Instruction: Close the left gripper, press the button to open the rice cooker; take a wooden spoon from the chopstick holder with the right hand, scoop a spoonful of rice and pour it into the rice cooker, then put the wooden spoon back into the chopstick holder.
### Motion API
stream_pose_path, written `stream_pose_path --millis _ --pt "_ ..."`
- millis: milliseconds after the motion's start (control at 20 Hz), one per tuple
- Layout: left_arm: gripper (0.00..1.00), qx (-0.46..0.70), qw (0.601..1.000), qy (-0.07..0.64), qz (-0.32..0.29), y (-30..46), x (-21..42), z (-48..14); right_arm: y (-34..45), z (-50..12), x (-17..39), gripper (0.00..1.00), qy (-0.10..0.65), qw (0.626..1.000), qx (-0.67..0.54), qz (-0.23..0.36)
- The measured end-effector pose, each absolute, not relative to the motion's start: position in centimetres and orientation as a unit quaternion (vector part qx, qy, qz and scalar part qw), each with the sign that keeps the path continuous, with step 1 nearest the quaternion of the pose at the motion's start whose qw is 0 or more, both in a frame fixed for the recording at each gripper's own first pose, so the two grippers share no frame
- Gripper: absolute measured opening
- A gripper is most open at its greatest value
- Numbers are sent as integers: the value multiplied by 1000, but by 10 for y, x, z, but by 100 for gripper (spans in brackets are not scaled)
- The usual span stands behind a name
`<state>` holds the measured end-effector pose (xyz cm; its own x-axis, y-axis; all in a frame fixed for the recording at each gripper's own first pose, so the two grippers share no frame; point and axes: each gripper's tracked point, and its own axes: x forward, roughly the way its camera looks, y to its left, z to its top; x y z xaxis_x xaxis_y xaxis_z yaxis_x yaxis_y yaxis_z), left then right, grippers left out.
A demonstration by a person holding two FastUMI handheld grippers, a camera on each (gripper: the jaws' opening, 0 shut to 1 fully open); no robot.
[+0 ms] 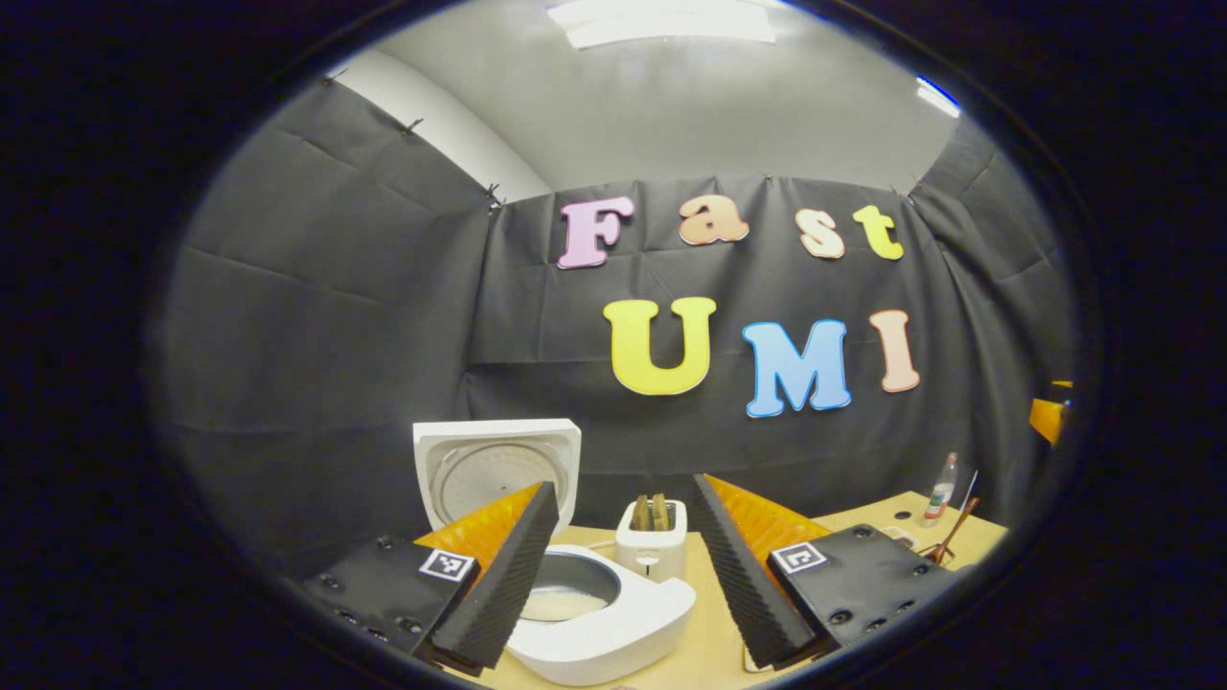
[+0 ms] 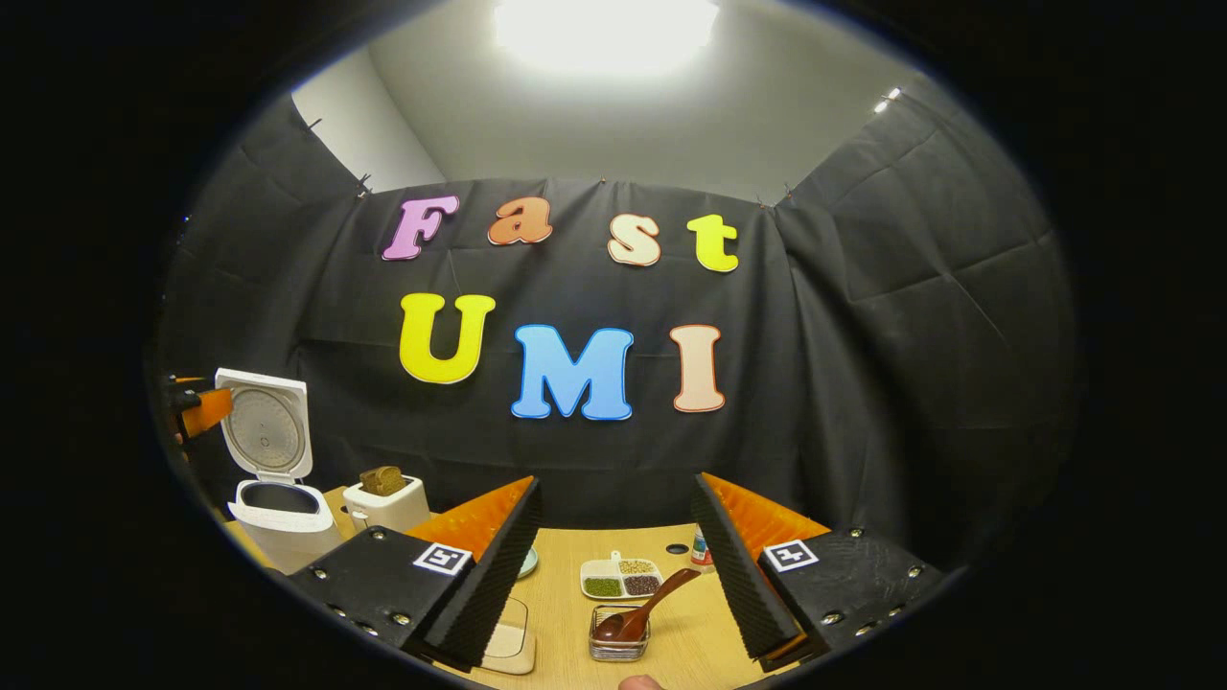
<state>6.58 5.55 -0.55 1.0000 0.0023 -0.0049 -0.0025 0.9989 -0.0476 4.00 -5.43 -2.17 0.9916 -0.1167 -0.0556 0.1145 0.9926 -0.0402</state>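
Observation:
The white rice cooker (image 1: 613,628) stands open just below my left gripper (image 1: 623,494), its lid (image 1: 496,470) upright and pale rice in the inner pot (image 1: 566,602). That gripper is open and holds nothing. In the right gripper view the same cooker (image 2: 278,517) is at the far left, with the left gripper (image 2: 196,407) beside its raised lid. A brown wooden spoon (image 2: 644,606) rests bowl-down in a small clear holder (image 2: 618,642), handle leaning up to the right. My right gripper (image 2: 615,489) hangs open above it, not touching. A white divided dish (image 2: 621,578) holds grains.
A white toaster (image 1: 652,541) with bread stands behind the cooker, toaster (image 2: 386,500) in the right gripper view too. A small bottle (image 2: 702,548) stands past the dish, and a pale coaster (image 2: 508,640) lies left of the holder. A fingertip (image 2: 637,682) shows at the bottom edge.

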Motion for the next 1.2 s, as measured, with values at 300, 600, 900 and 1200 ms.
stream_pose_path --millis 300,600,900,1200 --pt "97 -18 1000 -3 -5 38 39 2 -80 -44 72 95 61 996 -9 -63" --pt "97 -8 1000 0 2 36 22 8 -99 -73 104 95 91 994 -8 -65" --pt "97 -3 1000 -11 25 46 10 22 -118 -120 126 95 142 987 4 -69" --pt "97 7 999 -12 46 51 0 27 -130 -171 144 95 193 979 22 -69"
